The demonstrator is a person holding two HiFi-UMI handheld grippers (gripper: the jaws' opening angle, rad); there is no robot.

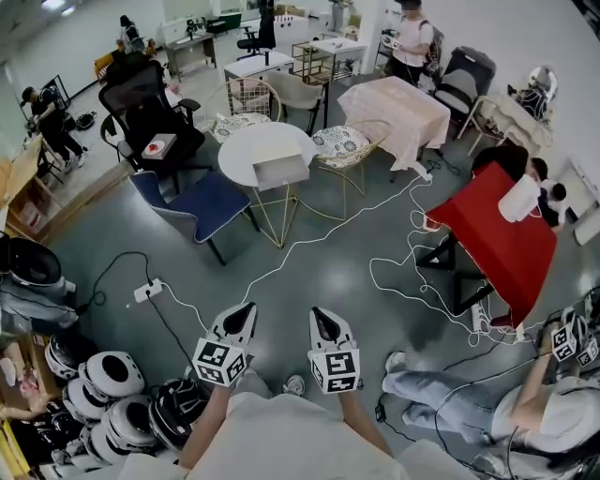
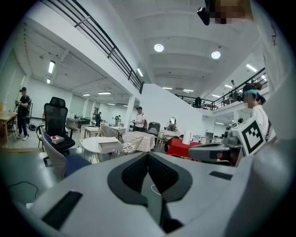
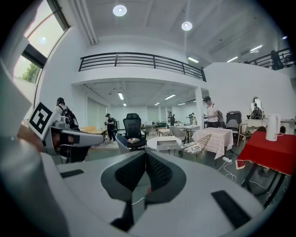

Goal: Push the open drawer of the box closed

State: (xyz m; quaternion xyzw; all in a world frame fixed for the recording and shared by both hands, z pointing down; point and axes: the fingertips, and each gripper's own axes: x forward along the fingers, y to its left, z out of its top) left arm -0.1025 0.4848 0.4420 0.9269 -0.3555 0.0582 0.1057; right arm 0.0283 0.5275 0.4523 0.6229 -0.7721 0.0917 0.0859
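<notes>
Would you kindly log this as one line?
left gripper: shut, empty; right gripper: shut, empty; white rectangular box on round white table: untouched

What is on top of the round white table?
A box stands on the table, near its front edge. What is inside the box is hidden by its walls.

Grey floor (image 1: 309, 291), white cables (image 1: 417, 246), red table (image 1: 502, 239), blue chair (image 1: 208, 202), black office chair (image 1: 145, 108), ceiling lights (image 3: 120, 10)
</notes>
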